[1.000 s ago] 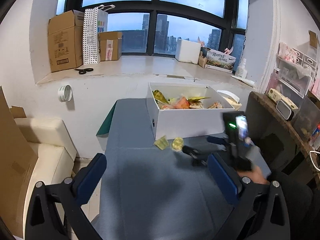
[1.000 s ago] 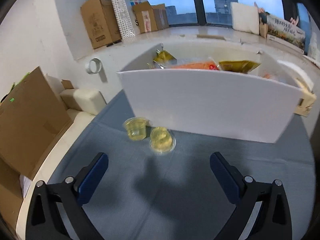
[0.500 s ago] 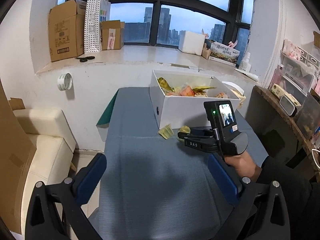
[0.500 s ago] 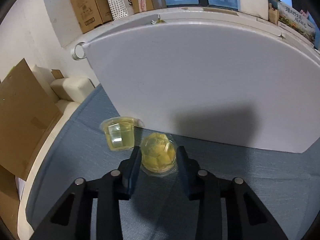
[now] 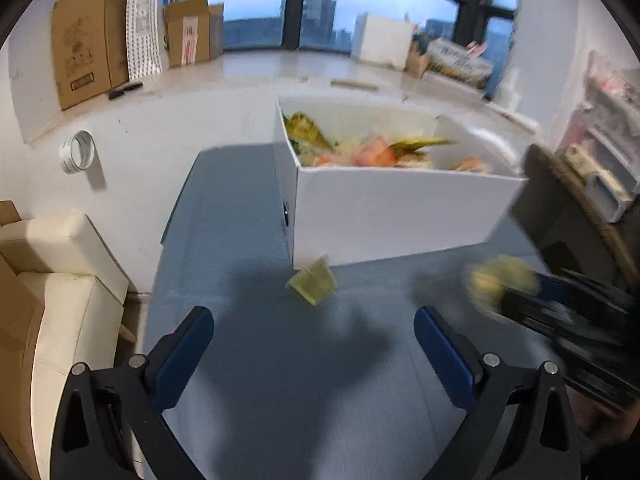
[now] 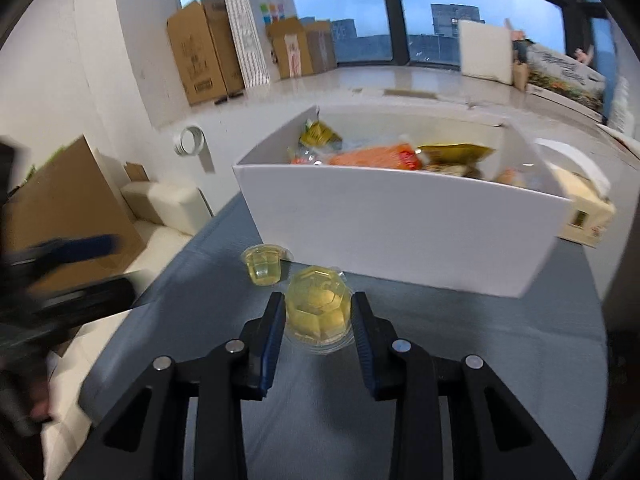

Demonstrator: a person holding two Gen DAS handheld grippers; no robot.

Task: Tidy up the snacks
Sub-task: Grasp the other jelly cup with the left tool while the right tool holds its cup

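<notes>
My right gripper is shut on a clear yellow jelly cup and holds it off the blue table, in front of the white snack box. The held cup also shows, blurred, in the left wrist view. A second jelly cup lies on its side on the table by the box's near left corner; it also shows in the left wrist view. My left gripper is open and empty, a little short of that cup. The box holds several snack packets.
The blue table ends at the left above a cream sofa. Behind the box is a white wall with a window ledge holding cardboard boxes. A brown cardboard sheet stands left of the table. A dark round table edge is at the right.
My right gripper has lifted the jelly cup off the table and drawn back from the box. My left gripper has moved forward toward the cup that lies by the box.
</notes>
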